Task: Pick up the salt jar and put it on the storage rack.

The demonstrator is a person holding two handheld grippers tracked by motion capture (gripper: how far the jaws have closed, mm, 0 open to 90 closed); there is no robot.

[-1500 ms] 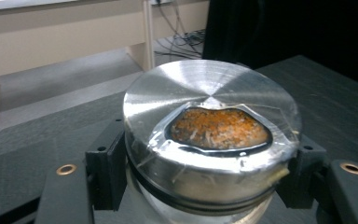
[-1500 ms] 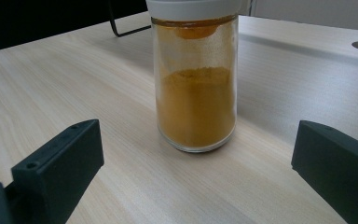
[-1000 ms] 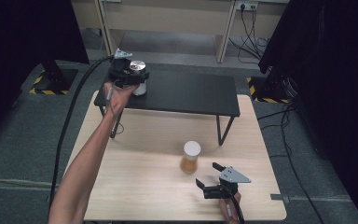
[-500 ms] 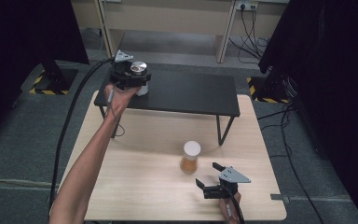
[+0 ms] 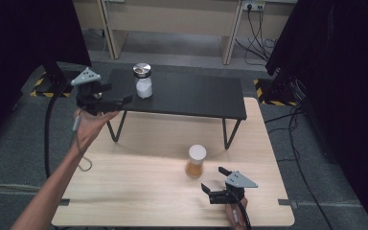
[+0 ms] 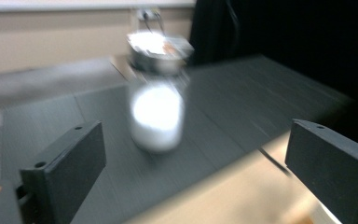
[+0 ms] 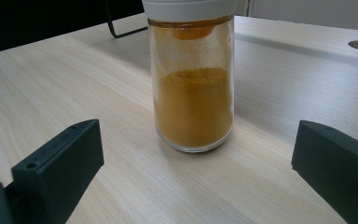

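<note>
Now, from the high view, the left gripper [image 5: 117, 98] has just been opening its jaws, nothing between them, and sits left of the white-filled jar [image 5: 143, 81] standing on the black shelf [image 5: 196, 96]; that placement looks done. Near right, the right gripper [image 5: 213, 184] gapes wide just beside the orange spice jar [image 5: 196, 162] on the pale wooden table [image 5: 139, 191]. Left gripper view: blurred glass jar [image 6: 157, 105], shiny metal lid, matte dark shelf. Right gripper view: smooth cylindrical glass [image 7: 193, 88], fine orange powder, white cap. Next, I'd judge, close in squarely.

White jar [image 5: 144, 87], orange jar [image 5: 195, 165], black shelf [image 5: 196, 96]
</note>
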